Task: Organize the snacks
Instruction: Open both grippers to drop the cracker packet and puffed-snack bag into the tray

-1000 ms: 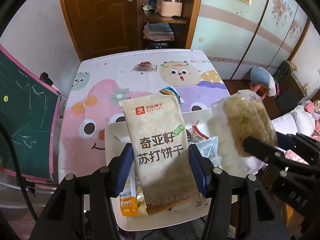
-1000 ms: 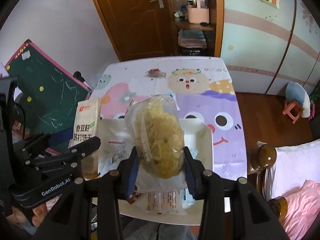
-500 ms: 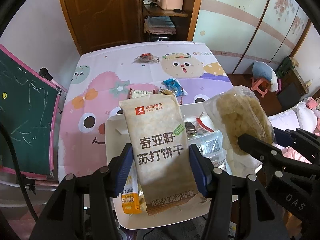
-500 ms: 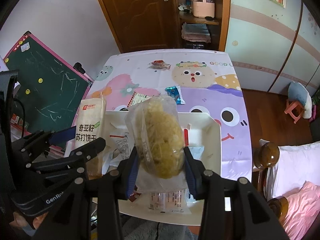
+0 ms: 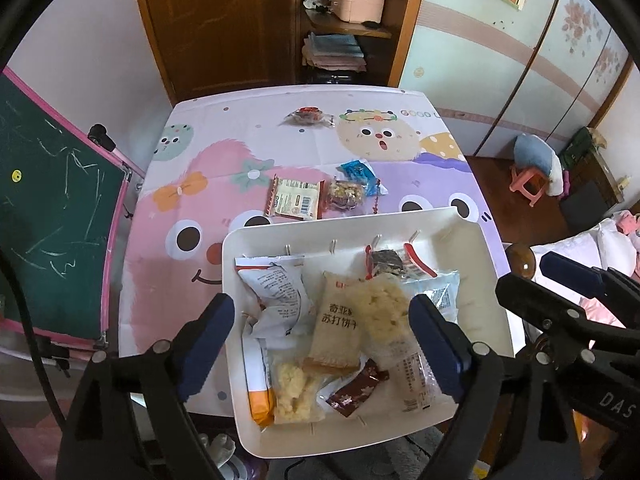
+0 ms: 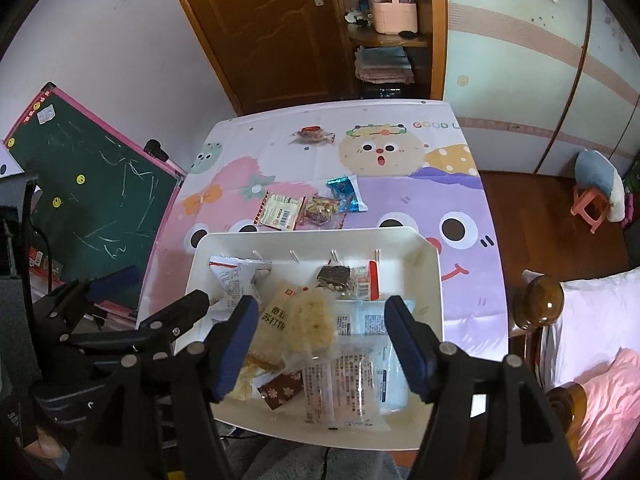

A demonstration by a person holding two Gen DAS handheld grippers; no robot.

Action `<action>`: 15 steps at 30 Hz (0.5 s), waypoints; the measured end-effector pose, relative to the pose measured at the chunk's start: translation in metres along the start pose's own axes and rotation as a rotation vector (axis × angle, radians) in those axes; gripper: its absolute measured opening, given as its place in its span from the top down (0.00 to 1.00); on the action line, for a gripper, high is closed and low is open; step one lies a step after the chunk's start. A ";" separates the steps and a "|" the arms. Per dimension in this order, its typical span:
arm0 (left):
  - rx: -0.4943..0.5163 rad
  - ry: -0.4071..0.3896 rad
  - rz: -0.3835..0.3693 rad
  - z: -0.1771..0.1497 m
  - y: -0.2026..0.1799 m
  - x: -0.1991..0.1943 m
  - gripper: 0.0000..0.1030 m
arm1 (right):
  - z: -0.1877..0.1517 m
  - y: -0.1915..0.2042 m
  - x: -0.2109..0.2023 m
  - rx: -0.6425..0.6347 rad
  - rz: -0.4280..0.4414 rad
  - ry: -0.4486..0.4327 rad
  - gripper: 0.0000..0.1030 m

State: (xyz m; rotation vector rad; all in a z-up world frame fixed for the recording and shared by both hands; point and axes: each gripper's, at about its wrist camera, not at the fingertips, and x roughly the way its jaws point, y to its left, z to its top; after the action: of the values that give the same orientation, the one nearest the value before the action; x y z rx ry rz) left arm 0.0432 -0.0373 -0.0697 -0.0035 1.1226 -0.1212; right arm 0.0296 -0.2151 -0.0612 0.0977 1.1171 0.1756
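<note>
A white tray [image 5: 476, 240] [image 6: 430, 264] at the table's near edge holds several snack packets. The tan cracker packet [image 5: 338, 324] [image 6: 276, 322] and the clear bag of yellow puffed snack [image 5: 384, 310] [image 6: 314, 320] lie in it side by side. My left gripper [image 5: 320, 340] is open and empty above the tray. My right gripper [image 6: 320, 344] is open and empty above the tray too; it also shows at the right of the left wrist view [image 5: 560, 296].
Loose snacks lie on the cartoon tablecloth beyond the tray: a white barcode packet [image 5: 296, 200], a nut bar [image 5: 346, 194], a blue packet [image 5: 360, 174] and a red candy [image 5: 308, 116] far back. A green chalkboard [image 5: 52, 208] stands left, a bed [image 6: 592, 344] right.
Both grippers opened and let go. The cracker packet and the puffed snack bag dropped into the tray. Both grippers are higher and see more of the table.
</note>
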 end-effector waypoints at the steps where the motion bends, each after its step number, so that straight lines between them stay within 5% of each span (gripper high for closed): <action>1: 0.000 0.002 -0.001 -0.001 0.000 0.000 0.14 | 0.000 0.000 0.000 0.000 0.000 -0.002 0.36; 15: 0.003 -0.002 0.014 -0.005 0.000 -0.001 0.14 | -0.002 0.002 -0.001 -0.005 -0.002 -0.007 0.36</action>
State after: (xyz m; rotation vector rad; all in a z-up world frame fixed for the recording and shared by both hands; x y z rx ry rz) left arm 0.0379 -0.0367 -0.0711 0.0068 1.1199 -0.1098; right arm 0.0268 -0.2131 -0.0606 0.0931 1.1097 0.1762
